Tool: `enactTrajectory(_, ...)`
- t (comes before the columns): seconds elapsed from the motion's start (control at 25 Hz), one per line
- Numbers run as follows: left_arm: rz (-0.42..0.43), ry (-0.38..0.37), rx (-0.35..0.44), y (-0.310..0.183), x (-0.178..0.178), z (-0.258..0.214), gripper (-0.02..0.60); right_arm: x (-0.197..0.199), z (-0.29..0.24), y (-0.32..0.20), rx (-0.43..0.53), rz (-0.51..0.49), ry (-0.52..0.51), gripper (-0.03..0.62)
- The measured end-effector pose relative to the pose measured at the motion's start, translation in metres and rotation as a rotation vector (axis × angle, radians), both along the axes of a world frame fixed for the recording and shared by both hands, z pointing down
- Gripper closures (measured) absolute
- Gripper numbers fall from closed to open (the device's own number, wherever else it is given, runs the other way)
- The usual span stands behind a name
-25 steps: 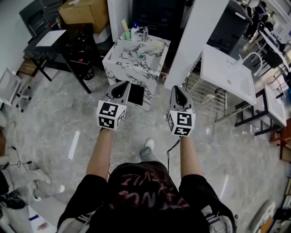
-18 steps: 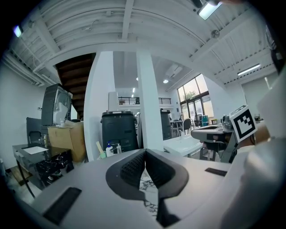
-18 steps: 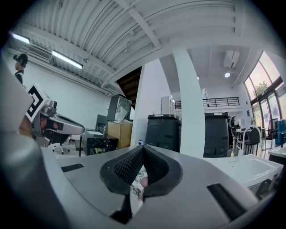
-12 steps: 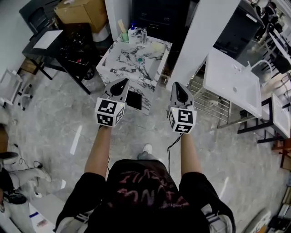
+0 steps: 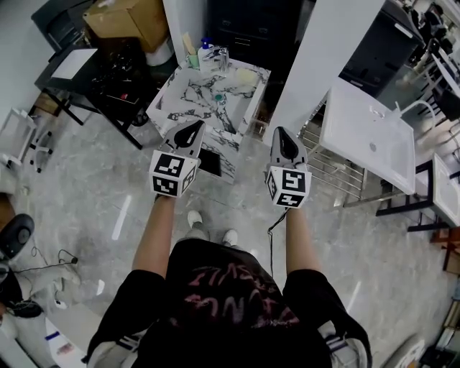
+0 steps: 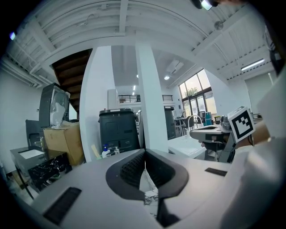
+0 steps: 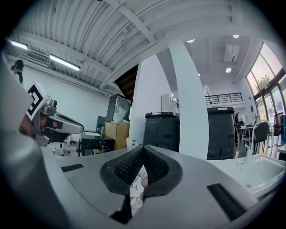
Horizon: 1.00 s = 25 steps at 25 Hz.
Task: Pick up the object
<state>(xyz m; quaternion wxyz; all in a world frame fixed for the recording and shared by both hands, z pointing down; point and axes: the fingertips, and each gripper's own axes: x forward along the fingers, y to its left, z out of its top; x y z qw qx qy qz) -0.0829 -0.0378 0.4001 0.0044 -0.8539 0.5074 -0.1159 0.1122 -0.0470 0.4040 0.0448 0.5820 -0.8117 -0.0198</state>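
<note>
A marble-topped table (image 5: 188, 92) stands ahead of me in the head view. On it lie a small teal object (image 5: 219, 95), a yellow sponge (image 5: 246, 74), a blue-capped bottle (image 5: 205, 49) and a metal can (image 5: 223, 57). My left gripper (image 5: 195, 129) hangs in the air just short of the table's near edge, shut and empty. My right gripper (image 5: 278, 136) is level with it, to the right of the table, also shut and empty. The jaw tips meet in the left gripper view (image 6: 144, 154) and in the right gripper view (image 7: 143, 150).
A white pillar (image 5: 316, 65) rises right of the table, with a wire rack (image 5: 323, 162) and a white sink unit (image 5: 363, 122) beyond it. A black table (image 5: 90, 75) and a cardboard box (image 5: 129, 18) are at the left, a white chair (image 5: 18, 136) farther left.
I have stepped forward, and the marble table has come nearer to both grippers. Both grippers stay shut and side by side.
</note>
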Motion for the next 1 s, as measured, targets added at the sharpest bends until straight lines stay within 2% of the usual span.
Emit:
enactTrajectory(0.48, 0.049, 0.027, 0.002, -0.062, 0.010, 0.006, 0.565, 0.007, 0.005, -0.049, 0.002, 0.034, 0.007, 0.580)
enactTrajectory(1.0, 0.116, 0.054, -0.027, -0.200, -0.005, 0.029, 0.565, -0.012, 0.022, -0.170, -0.030, 0.106, 0.021, 0.580)
